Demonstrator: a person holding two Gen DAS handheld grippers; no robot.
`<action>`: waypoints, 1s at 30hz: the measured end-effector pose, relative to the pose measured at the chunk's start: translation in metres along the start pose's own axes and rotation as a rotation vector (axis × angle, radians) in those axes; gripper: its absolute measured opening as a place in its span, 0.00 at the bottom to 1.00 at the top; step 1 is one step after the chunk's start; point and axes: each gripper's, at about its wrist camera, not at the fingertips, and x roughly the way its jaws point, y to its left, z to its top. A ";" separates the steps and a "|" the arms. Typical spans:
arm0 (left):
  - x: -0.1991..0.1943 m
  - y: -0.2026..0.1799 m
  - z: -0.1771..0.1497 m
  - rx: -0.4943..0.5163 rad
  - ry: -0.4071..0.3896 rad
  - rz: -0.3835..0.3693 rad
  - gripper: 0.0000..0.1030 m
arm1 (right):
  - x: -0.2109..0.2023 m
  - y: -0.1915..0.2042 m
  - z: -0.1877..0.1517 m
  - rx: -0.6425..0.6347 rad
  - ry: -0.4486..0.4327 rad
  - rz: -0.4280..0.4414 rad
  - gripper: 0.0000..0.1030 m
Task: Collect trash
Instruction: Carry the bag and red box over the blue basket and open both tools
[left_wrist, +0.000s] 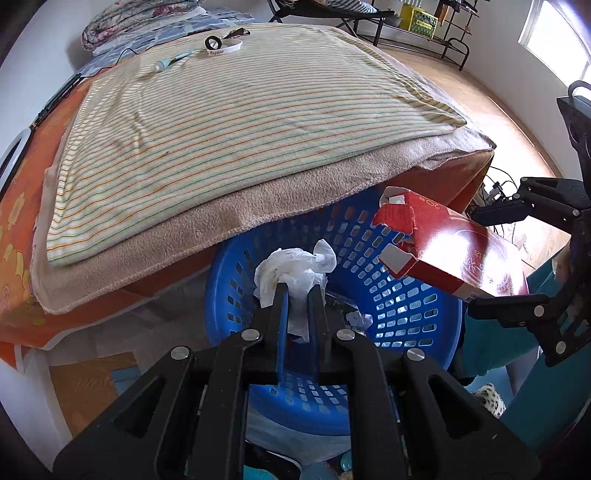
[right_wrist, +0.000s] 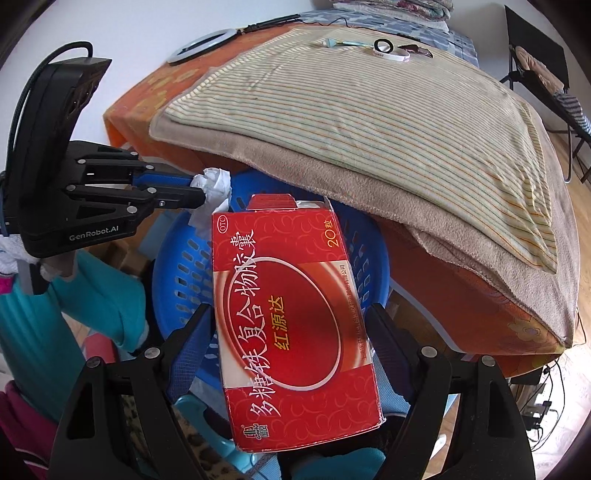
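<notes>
A blue perforated plastic basket stands on the floor, partly tucked under the table's edge. My left gripper is shut on a crumpled white tissue and holds it over the basket's opening. My right gripper is shut on a red medicine carton with an open torn end, its jaws wide across the box's sides. The carton also hangs above the basket. Small scraps lie at the basket's bottom.
A table with an orange cloth carries a tan blanket and a striped towel. On the towel's far end lie a tube and a white band. A person's teal sleeve is beside the basket. Cables run on the floor.
</notes>
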 end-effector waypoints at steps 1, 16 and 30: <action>0.002 0.000 -0.001 0.002 0.008 -0.002 0.08 | 0.002 0.000 0.000 0.003 0.005 0.002 0.80; 0.017 -0.009 -0.006 0.019 0.056 -0.003 0.14 | 0.028 0.004 -0.002 0.004 0.068 -0.019 0.81; 0.018 -0.007 -0.006 0.007 0.062 -0.002 0.30 | 0.040 0.001 -0.001 0.029 0.090 0.004 0.84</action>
